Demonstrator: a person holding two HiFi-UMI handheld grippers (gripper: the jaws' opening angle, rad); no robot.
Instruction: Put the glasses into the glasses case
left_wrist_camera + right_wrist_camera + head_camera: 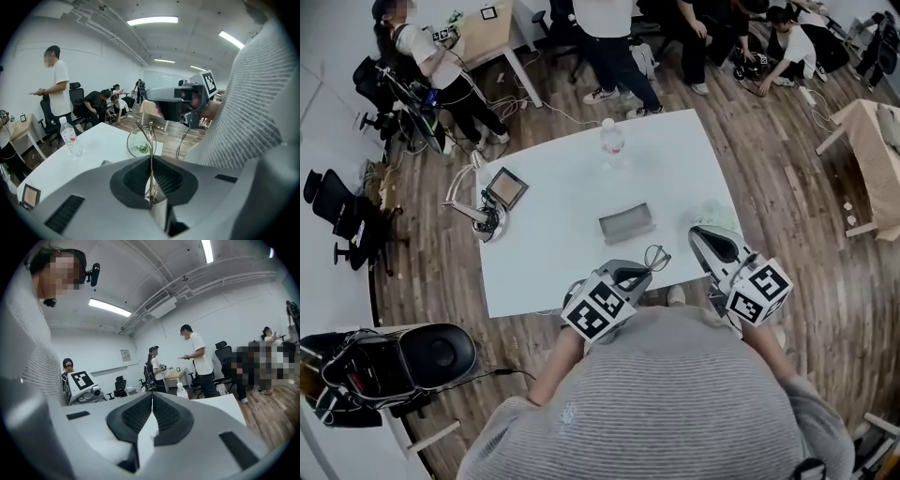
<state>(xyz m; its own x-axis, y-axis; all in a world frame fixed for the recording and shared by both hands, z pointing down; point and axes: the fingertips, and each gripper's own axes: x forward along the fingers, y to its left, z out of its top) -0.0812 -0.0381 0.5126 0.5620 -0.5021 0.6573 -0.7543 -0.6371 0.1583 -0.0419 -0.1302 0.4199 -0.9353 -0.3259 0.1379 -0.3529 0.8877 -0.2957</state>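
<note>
Head view: a grey glasses case lies near the middle of the white counter, with a water bottle toward the far edge. At the near edge, the left gripper holds the glasses. The right gripper is near the near right corner.

Left gripper view: the fingers are clamped on the glasses' thin frame, and a lens sticks out past them.

Right gripper view: the fingers are pressed together, with nothing between them.

Left gripper: we clamp its jaws on the glasses.
Right gripper: we hold its jaws pressed together.
</note>
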